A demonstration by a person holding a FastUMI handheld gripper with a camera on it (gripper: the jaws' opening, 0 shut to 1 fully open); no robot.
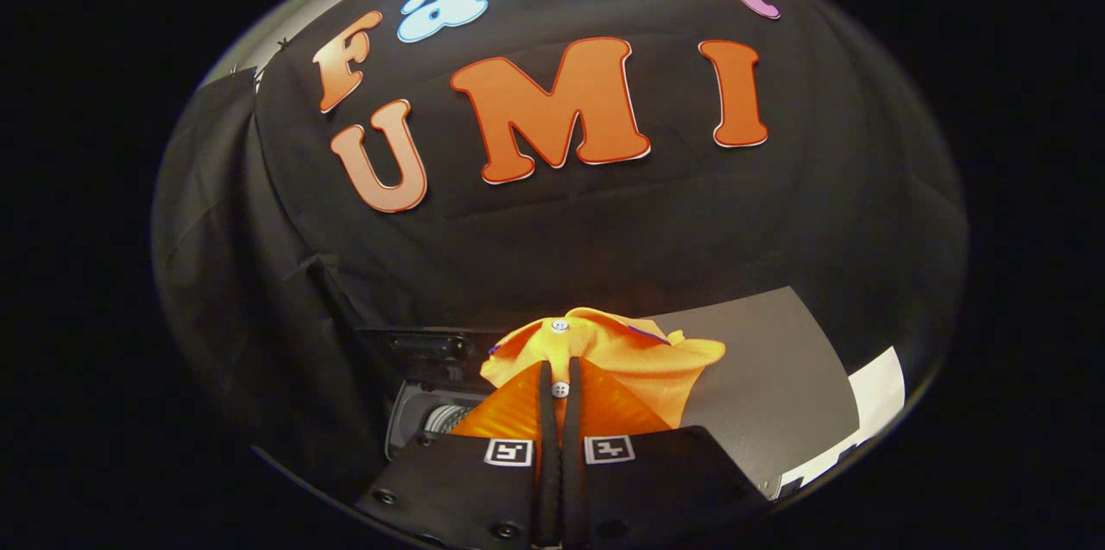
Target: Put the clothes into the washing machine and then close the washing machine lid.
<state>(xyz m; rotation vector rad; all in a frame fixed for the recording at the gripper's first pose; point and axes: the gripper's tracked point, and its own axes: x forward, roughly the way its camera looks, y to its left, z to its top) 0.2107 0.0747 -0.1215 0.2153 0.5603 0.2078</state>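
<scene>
An orange-yellow garment (609,360) with white buttons hangs bunched right ahead of my fingers. My gripper (559,382) is shut on a fold of it, both fingers pressed close together with the cloth pinched between them. Below and to the left of the garment I see the washing machine (432,412), with its dark control panel and part of the metal drum opening. To the right a grey flat panel (768,377), probably the raised lid, slopes up behind the garment.
A white sheet or surface (876,395) lies beyond the grey panel on the right. Black cloth walls close the booth behind and to the left.
</scene>
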